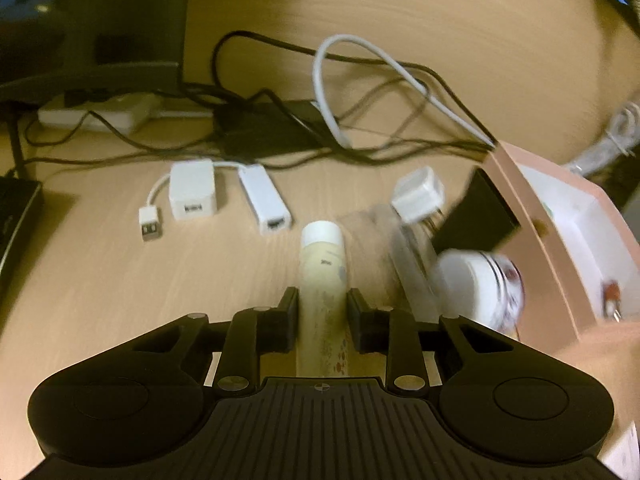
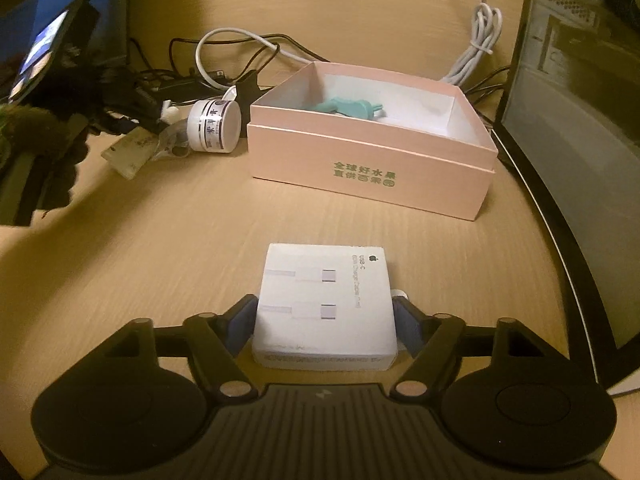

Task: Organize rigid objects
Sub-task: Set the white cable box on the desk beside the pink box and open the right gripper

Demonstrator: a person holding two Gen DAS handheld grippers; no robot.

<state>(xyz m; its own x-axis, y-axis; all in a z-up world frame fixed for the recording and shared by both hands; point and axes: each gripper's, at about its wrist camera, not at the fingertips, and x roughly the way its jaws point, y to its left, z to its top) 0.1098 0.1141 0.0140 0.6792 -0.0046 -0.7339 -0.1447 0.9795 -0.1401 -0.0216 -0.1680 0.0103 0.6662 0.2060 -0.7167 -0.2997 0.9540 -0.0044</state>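
The right gripper (image 2: 326,316) pinches the white cable box (image 2: 325,306) above the bench; the pink box (image 2: 370,168) lies straight ahead. The left gripper (image 1: 322,312) clamps the cream tube (image 1: 323,280) lengthwise, pink box to its right.

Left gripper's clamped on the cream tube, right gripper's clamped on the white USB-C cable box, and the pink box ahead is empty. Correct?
Not quite: the pink box is not empty. The right wrist view shows a teal item lying inside it. The rest holds: the left gripper is shut on the cream tube, and the right gripper is shut on the white USB-C cable box.
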